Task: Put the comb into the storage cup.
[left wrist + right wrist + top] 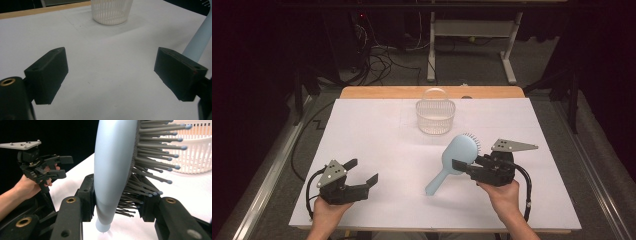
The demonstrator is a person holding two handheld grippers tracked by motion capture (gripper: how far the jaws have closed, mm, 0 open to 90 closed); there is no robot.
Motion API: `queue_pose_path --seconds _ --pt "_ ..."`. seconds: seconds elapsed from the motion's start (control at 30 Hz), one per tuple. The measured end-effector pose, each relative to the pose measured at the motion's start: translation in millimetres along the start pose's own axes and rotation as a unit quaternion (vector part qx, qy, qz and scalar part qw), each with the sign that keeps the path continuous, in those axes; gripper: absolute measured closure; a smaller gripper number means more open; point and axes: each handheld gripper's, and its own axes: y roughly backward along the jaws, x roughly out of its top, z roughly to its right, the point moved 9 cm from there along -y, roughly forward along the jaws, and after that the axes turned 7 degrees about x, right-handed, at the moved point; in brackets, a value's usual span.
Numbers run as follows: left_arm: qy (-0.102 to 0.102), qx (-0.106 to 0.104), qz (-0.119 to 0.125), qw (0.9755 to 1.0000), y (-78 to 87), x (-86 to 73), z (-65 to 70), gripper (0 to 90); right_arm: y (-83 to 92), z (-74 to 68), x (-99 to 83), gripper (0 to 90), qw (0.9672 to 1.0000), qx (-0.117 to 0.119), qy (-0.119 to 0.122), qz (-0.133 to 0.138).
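High view | right hand-held gripper (pixel 460 165) clamps hairbrush (pixel 455 156) | left hand-held gripper (pixel 361 171) wide | writing: seemingly none legible

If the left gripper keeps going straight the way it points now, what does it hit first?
Probably nothing close: the left gripper faces bare white table cover, with the white basket farther ahead; the blue hairbrush handle lies off to one side.

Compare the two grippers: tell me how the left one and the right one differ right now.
The left gripper is open with nothing between its fingers; the right gripper is shut on the blue hairbrush, one of its fingers against the brush's back, the other on the bristles. The left points toward the hairbrush handle, the right toward the left. Both are black, hand-held, with a grey plate on top.
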Motion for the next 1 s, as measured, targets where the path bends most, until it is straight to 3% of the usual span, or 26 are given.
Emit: queue_pose_path --seconds 0.4,1.0 --pt "0.007 0.038 0.016 0.9991 5.4 -8.2 -18.3 11.4 11.1 7.3 5.3 55.7 0.9999 -0.016 -0.004 0.005" --pt "0.028 0.056 0.003 0.998 3.6 -22.7 -34.4 11.4 21.2 18.7 18.5 55.1 0.9991 -0.041 -0.002 -0.002"
